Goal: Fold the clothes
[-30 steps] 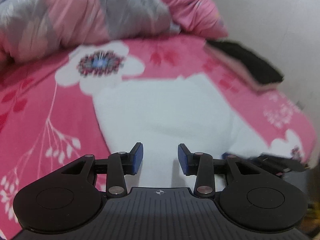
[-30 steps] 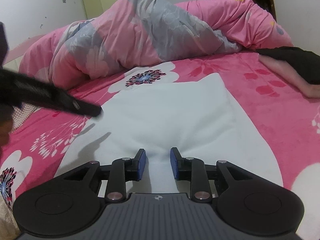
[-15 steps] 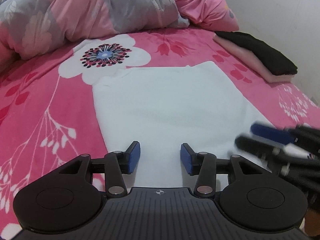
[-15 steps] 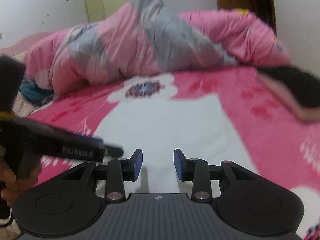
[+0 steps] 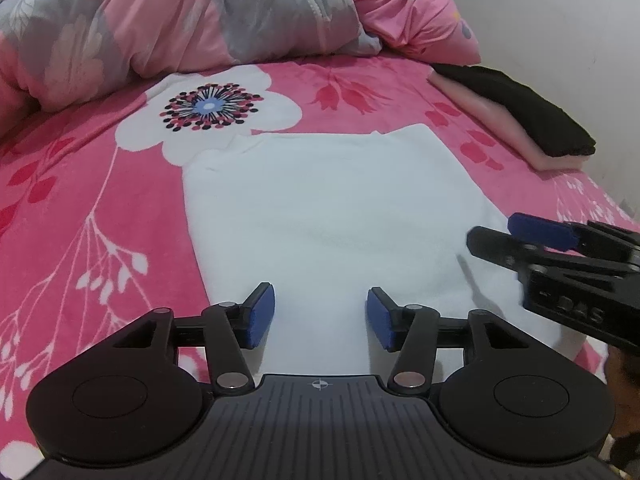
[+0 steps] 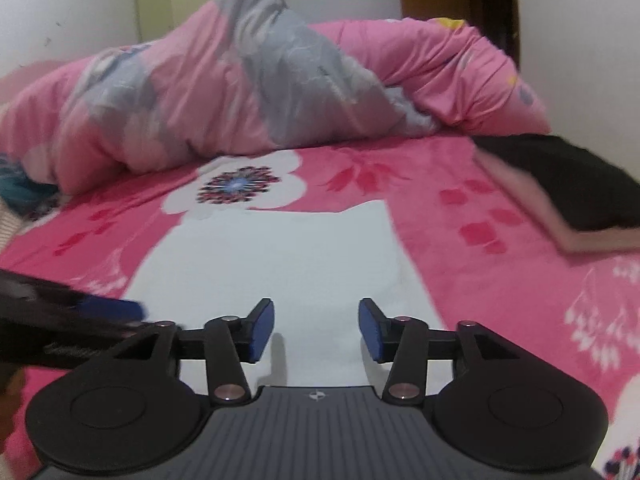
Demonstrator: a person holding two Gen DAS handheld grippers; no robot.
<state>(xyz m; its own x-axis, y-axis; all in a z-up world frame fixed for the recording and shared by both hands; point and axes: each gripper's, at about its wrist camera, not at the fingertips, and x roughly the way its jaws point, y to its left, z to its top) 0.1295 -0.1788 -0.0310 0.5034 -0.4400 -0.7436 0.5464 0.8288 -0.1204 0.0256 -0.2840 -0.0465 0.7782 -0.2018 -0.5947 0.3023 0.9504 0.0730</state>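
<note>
A bed [image 5: 100, 208] covered in a bright pink blanket with white flowers and red leaf prints fills both views, with pale walls behind it and a brown door frame at the far right of the right wrist view. At the head of the bed lies a rumpled pink and grey quilt [image 5: 208, 20]. The white garment [image 5: 328, 220] lies flat on the blanket in the middle of the bed, folded to a long rectangle with its near end just under both cameras and its far end touching the big white flower print. Near the wall, well apart from it, sits a small stack of folded clothes [image 5: 516, 112], a black piece on top of a pale pink one. The left tool [image 5: 321, 316] hangs over the near end of the white garment; its jaws have just been opening and stand apart with only cloth seen below them, nothing pinched between the blue pads. The right tool [image 6: 316, 330] is likewise released, its jaws having just been opening, over the garment's near end with nothing between the pads. Each tool shows at the edge of the other's view.
</note>
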